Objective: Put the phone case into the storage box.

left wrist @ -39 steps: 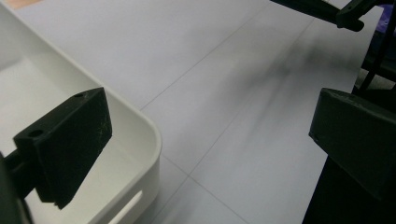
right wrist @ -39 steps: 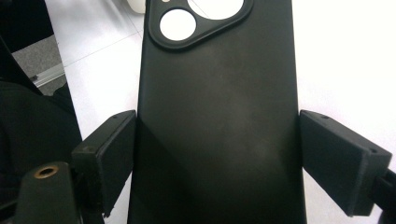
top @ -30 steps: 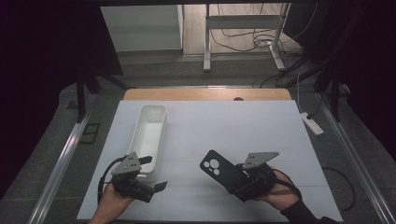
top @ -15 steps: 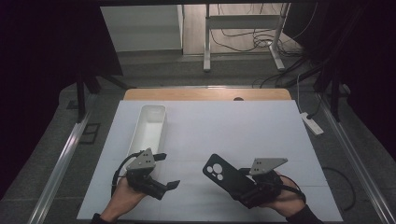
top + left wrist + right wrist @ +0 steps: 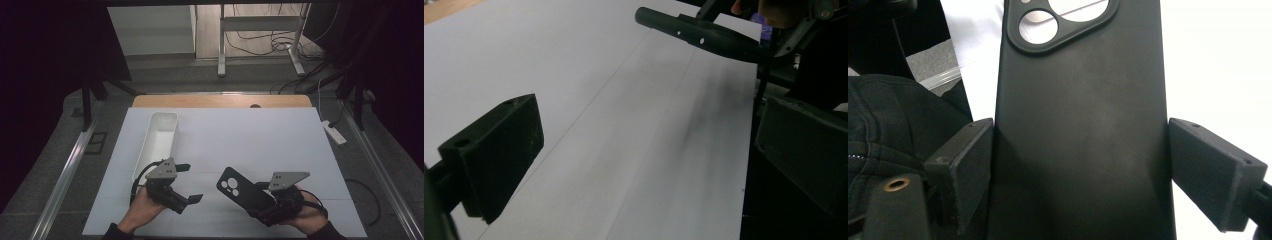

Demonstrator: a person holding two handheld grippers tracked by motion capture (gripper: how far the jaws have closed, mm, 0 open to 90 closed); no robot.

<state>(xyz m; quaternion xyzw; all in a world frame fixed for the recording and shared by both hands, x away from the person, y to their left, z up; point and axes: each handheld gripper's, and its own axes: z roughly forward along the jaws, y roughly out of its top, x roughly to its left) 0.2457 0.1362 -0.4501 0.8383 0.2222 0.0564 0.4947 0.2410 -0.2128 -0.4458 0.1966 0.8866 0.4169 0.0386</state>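
High view: black phone case [image 5: 243, 192] lifted off the white bench [image 5: 260, 135], near right of centre, camera cutout toward far left. Clamped by its near end in right gripper [image 5: 272, 207]. Left gripper [image 5: 186, 182] near left, jaws spread wide on nothing, aimed right toward the case. White tray [image 5: 159, 142] far left, well apart.

Left gripper view: case [image 5: 704, 36] seen edge-on, thin, above the bench; own jaws wide, bare bench between.

Right gripper view: case [image 5: 1083, 115] pinched across its width, both jaws on the long edges. Matte finish, likely grippy. Probably light, flexible, prone to bowing under squeeze; not fragile. Best hold: long edges, clear of the cutout.
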